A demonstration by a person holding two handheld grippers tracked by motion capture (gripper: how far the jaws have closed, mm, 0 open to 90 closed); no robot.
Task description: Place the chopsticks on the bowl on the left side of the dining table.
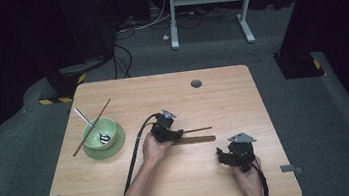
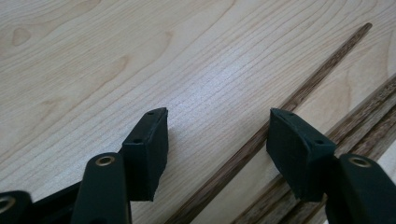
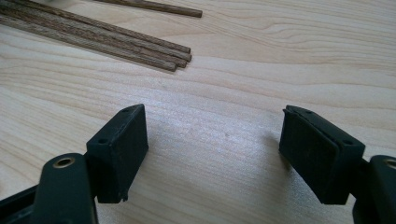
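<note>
The left gripper (image 1: 179,134) sits low over the table (image 1: 223,97) with its jaws apart and nothing pressed between them. In the left gripper view a single chopstick (image 2: 280,112) lies loose on the wood and runs slantwise through the gap, close to the inner face of the right-hand pad and clear of the left-hand one. Its long axis crosses the line between the pads at an angle instead of squarely, so I judge a squeeze from here would catch it near its thicker end, perhaps skewing it a little. Just beyond that pad lies the bundle of chopsticks (image 2: 369,126), parallel to the loose one and near it but not touching it, as far as I can tell. From above, stick and bundle both point away from this gripper toward the right side of the table. The right gripper (image 1: 222,155) rests nearer the person, jaws wide and empty over bare wood, with the bundle's ends ahead of it, well apart. So the left hand is plainly the nearer one. Off to the left, a green bowl (image 1: 96,128) on a saucer holds a spoon (image 1: 93,125), with another chopstick (image 1: 90,128) laid across its rim.
</note>
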